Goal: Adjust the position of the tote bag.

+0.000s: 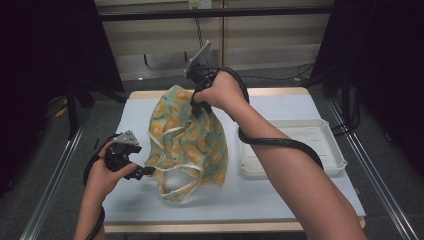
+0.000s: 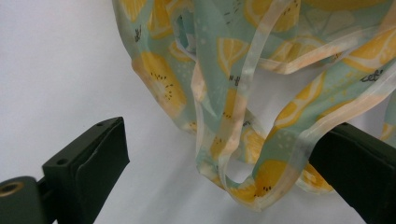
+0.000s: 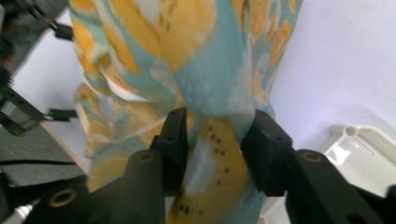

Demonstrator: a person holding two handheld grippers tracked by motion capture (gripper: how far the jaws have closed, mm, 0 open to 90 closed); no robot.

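A thin tote bag (image 1: 187,140) printed with yellow lemons on pale green hangs upright over the white table. Its top corner is at my right gripper (image 1: 200,109), raised at the back of the table. In the right gripper view the jaws (image 3: 219,119) stand a little apart, and a bunched fold of the bag (image 3: 196,46) passes between them. My left gripper (image 1: 145,171) lies low at the bag's lower left, open wide. The bag's pale strap (image 2: 243,107) loops between its jaws (image 2: 224,135) and drapes over the right-hand one.
A white plastic tray (image 1: 292,150) sits on the right side of the table, also seen at the corner of the right gripper view (image 3: 355,140). The white table cover (image 1: 300,107) ends at a wooden front edge (image 1: 225,227). Dark frames and rails flank the table.
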